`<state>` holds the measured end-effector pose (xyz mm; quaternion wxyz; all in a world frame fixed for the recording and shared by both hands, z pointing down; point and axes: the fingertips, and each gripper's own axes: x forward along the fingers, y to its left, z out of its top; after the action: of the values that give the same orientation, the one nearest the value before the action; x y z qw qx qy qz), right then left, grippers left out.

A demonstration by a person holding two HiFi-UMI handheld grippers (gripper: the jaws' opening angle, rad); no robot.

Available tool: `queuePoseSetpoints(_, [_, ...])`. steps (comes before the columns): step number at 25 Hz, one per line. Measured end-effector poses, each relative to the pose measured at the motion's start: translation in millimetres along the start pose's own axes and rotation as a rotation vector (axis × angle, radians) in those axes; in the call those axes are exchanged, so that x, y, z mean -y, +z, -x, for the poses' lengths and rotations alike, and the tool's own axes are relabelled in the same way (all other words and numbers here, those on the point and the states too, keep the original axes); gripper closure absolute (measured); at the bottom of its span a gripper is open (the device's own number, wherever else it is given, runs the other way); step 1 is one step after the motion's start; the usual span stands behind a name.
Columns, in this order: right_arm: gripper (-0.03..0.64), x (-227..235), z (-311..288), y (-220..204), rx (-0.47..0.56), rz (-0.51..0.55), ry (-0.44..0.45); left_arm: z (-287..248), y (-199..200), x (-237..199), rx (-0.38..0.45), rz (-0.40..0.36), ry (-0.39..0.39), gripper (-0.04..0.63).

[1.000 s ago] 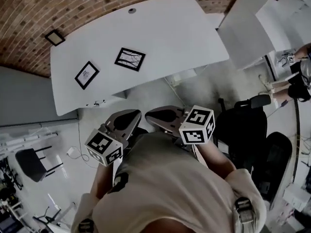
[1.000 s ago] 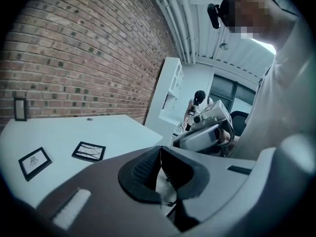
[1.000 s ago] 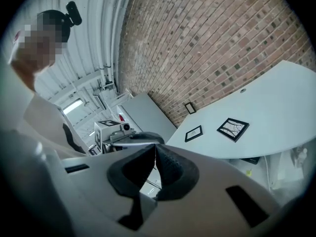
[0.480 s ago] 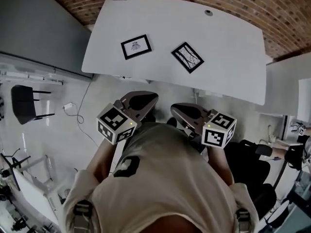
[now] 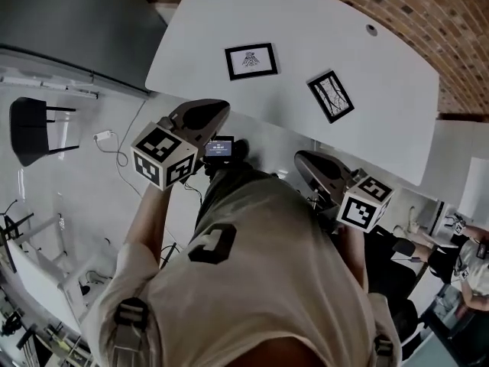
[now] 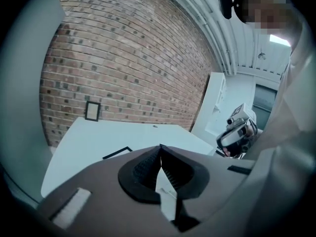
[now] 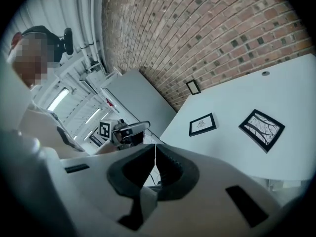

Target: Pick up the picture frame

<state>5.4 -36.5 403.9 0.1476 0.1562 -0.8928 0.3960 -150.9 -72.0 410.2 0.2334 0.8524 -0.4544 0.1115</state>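
Both sets of my fingers are clenched on nothing. In the left gripper view the black fingers [image 6: 145, 169] of my left gripper [image 6: 159, 147] meet tip to tip, with only a sliver of the white surface [image 6: 98, 137] showing below the tips. In the right gripper view my right gripper [image 7: 155, 146] is pressed shut the same way, and nothing sits between its fingers [image 7: 133, 171].

From the head view, both grippers hang over the floor on the near side of the surface, short of its near edge. The left one is at the left and the right one lower at the right.

Two black picture frames lie flat on the surface, well apart from both grippers. The left picture frame [image 5: 251, 61] holds a small dark drawing on white and lies almost square to the near edge. The right picture frame [image 5: 331, 95] shows branching lines and lies turned askew, near the first but apart from it. A round cable hole [image 5: 371, 30] sits toward the far right.

A third small frame [image 6: 92, 111] is against the brick wall [image 6: 128, 58] beyond the far edge. A black chair [image 5: 34, 128] stands on the floor at the left.
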Motion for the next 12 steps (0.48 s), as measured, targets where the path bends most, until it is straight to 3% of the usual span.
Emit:
queuePoseSetpoints(7, [0.612,-0.5,-34.9,12.4,-0.045,-0.003,-0.021,3.0,-14.3,-48.6,-0.008,0.059,0.032,0.591])
queuePoseSetpoints(12, [0.612,-3.1,-56.0,16.8,-0.076,0.006,-0.025,-7.2,-17.2,-73.2,-0.023,0.035,0.062,0.591])
